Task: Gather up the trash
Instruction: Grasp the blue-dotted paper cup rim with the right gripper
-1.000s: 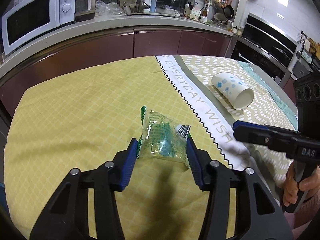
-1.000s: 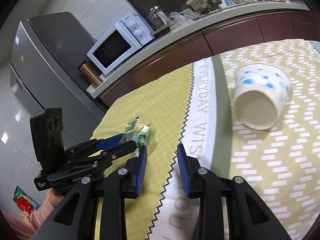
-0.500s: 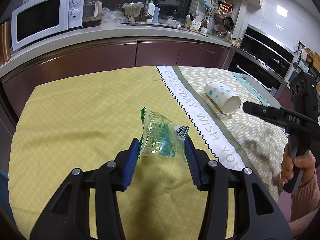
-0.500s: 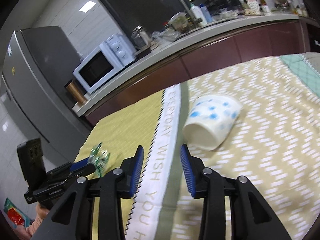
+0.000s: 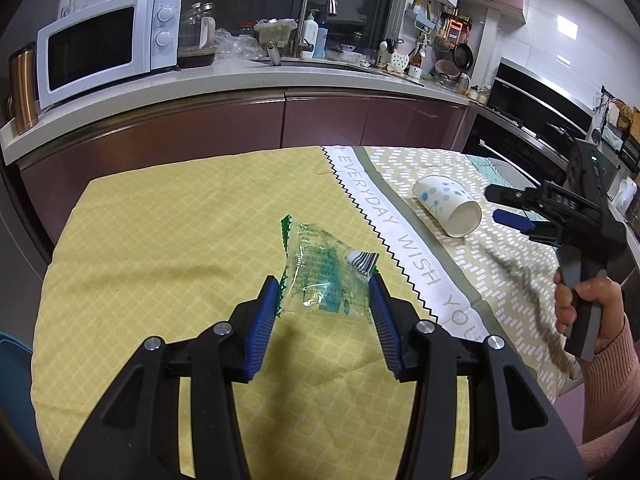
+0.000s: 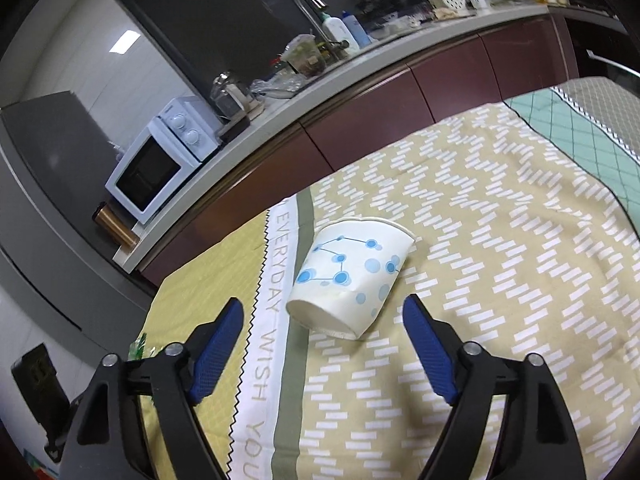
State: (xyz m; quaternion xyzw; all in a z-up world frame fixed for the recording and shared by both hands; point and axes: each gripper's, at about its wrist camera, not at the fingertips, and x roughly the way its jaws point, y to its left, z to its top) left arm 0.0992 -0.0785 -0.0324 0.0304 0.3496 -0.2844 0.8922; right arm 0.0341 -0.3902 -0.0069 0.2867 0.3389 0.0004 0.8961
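A crumpled clear wrapper with green print (image 5: 320, 256) sits between the blue pads of my left gripper (image 5: 323, 280), which is shut on it just above the yellow tablecloth (image 5: 160, 240). A white paper cup with blue dots (image 6: 352, 276) lies on its side on the patterned cloth, its mouth towards my right gripper. My right gripper (image 6: 323, 302) is short of the cup, its jaws opening wide with nothing between the pads. In the left wrist view the cup (image 5: 448, 206) lies just left of the right gripper (image 5: 494, 204). A corner of the wrapper (image 6: 138, 346) shows at lower left.
A person's hand in a pink sleeve (image 5: 580, 304) holds the right gripper's handle. Behind the table runs a counter (image 5: 240, 80) with a microwave (image 5: 104, 44), a sink tap and bottles. An oven (image 5: 532, 128) stands at the right. A blue object (image 5: 12, 360) sits beside the table's left edge.
My right gripper's jaws have spread wide, and it has swung right to face the cup. My left gripper has drawn back a little with the wrapper still in it.
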